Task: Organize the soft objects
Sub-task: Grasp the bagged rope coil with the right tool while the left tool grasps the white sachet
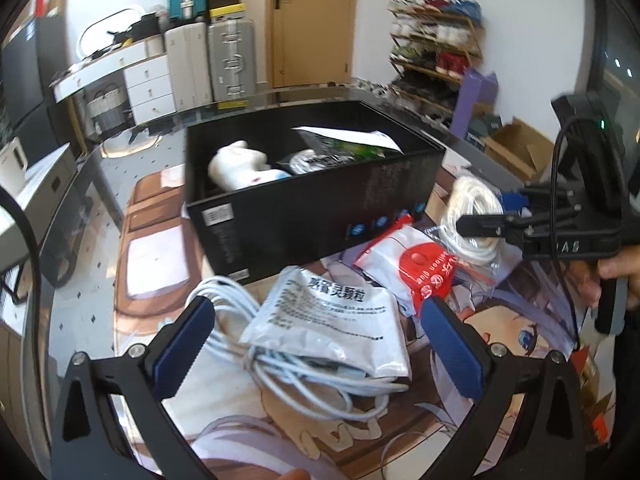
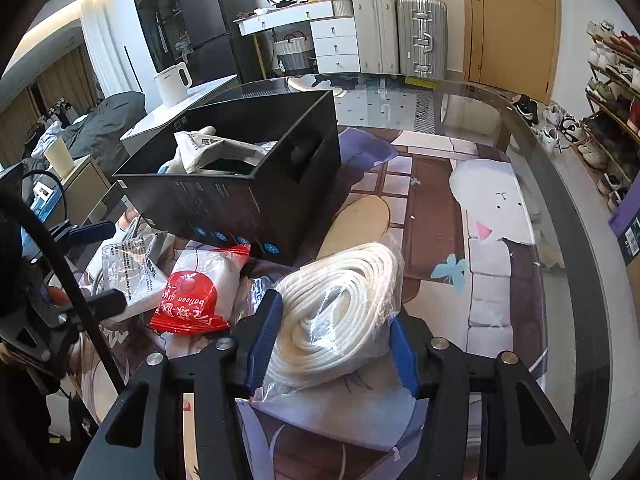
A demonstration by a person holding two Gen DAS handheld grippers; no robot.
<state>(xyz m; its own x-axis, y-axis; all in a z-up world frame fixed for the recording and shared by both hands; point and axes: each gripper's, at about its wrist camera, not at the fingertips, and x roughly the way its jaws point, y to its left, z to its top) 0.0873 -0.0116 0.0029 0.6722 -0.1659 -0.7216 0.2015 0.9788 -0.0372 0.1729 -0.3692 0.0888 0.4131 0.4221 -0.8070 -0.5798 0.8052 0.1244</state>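
Right gripper (image 2: 332,344) clamped the bagged white rope coil (image 2: 340,312); the slippery bag risked sliding out. Left gripper (image 1: 316,348), at nine o'clock, stood open.

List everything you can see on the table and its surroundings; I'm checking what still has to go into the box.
black box: 1, black, table centre, open top
plush toy: 1, white, inside box
packets in box: a few, white and green
coiled rope in clear bag: 1, white, on mat between right gripper's pads
red-and-white bag: 1, in front of box
grey printed pouch: 1, grey-white, near left gripper
cable bundle: 1, white, under pouch
printed mat: 1, multicoloured, on table
left gripper: open
right gripper: shut on rope bag
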